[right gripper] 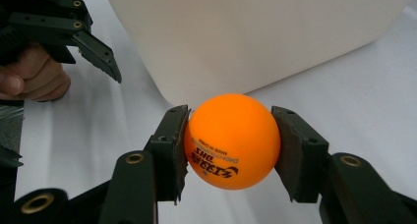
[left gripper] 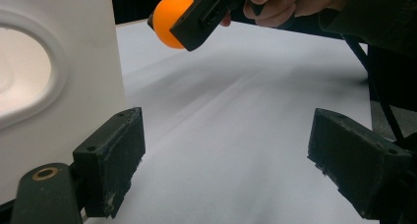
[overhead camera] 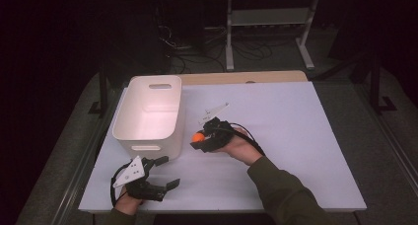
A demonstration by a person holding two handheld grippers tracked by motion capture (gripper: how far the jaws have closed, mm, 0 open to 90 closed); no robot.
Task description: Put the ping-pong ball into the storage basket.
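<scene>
- Nearest the table's front edge, the left gripper [overhead camera: 165, 172] rests with jaws wide apart, holding nothing.
- Farther in, the right gripper [right gripper: 230, 140] is clamped on an orange ball [right gripper: 231, 140].
- Just beyond stands a white bin [overhead camera: 148, 114], its wall close behind the ball.

Orange ball [right gripper: 231, 139]: smooth, matt plastic with black printed lettering. White bin [overhead camera: 150, 114]: smooth plastic, faint sheen. Table [overhead camera: 276, 136]: matt white, paper-like cover over a wooden edge. Right gripper [right gripper: 231, 150] and left gripper [left gripper: 223, 170]: matt black, pads [left gripper: 114, 157] rough and scuffed, brass-coloured rivets.
</scene>
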